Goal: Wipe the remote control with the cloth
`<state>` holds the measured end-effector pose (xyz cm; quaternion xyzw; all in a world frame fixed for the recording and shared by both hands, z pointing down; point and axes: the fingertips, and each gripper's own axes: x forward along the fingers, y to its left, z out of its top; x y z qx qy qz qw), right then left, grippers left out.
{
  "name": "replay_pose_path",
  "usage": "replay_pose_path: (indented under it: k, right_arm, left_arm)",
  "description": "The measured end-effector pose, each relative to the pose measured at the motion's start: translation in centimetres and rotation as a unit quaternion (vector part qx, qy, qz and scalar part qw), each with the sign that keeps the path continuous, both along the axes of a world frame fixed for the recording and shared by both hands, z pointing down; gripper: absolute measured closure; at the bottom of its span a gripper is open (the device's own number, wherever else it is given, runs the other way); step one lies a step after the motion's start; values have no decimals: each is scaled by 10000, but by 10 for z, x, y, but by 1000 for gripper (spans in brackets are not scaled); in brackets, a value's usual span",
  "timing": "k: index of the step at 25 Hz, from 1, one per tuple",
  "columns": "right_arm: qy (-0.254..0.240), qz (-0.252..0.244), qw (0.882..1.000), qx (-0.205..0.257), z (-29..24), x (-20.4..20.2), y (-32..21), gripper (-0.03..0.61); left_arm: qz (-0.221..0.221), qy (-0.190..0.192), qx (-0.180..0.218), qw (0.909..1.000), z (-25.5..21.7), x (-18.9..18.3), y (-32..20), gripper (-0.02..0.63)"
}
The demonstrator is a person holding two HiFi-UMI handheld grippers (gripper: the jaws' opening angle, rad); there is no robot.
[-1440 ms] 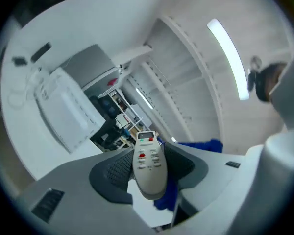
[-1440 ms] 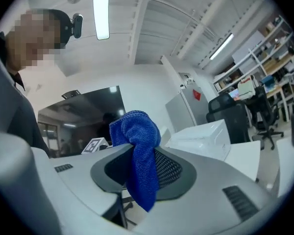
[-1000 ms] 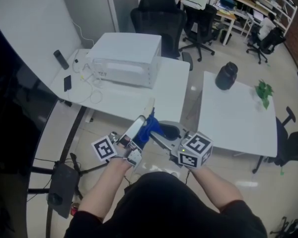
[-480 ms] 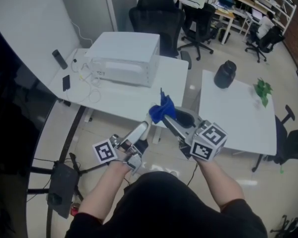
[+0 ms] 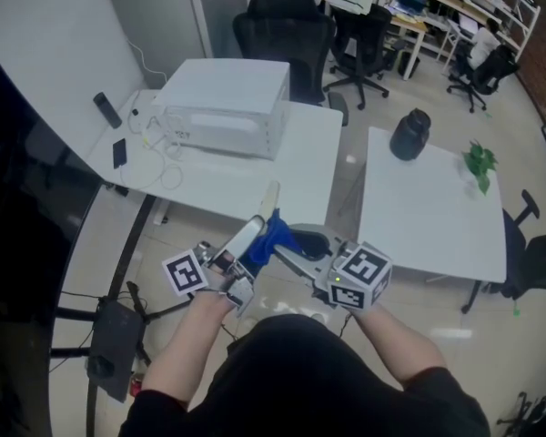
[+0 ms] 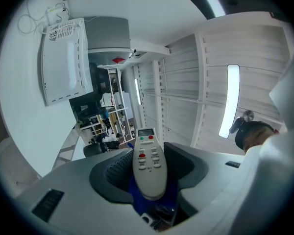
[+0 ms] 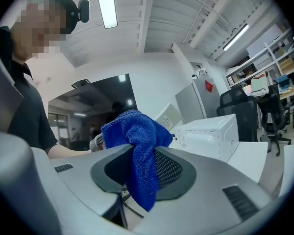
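remote control (image 6: 148, 173): clamped by its tail in left gripper (image 6: 148, 153), in the air short of the white table's (image 5: 255, 189) near edge | cloth (image 7: 137, 131): pinched in right gripper (image 7: 142, 166), seemingly against the remote | judged best: remote steady, light lengthwise strokes

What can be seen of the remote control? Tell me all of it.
The remote control is a slim, light grey, plastic-looking handset with a small display at its far end, a green and a red button below it, then rows of mostly grey keys. The left gripper clamps its rounded near end, keys facing that gripper's camera, tip tilted up. The blue cloth, held by the right gripper, lies against it.
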<state>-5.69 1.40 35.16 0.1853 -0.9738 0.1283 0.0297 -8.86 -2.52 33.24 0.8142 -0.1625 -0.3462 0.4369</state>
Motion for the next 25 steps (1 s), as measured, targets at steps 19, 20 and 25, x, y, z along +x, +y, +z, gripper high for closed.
replay_pose_path:
  k: [19,20,25]
  right_arm:
    - [344,1446,9887,-181,28,91,-46,457]
    - [424,1466,9880,-237,35,95,-46,457]
    - [777,1606,9821,-605,67,114,-43,457]
  left_arm:
    - [-1569,-4664,51,8705,148,1,-77,410]
    - [-1705,-5024,34,8476,164,-1,-91,410]
    - [-1919,-6155,-181,7642,247,-5,-152,410]
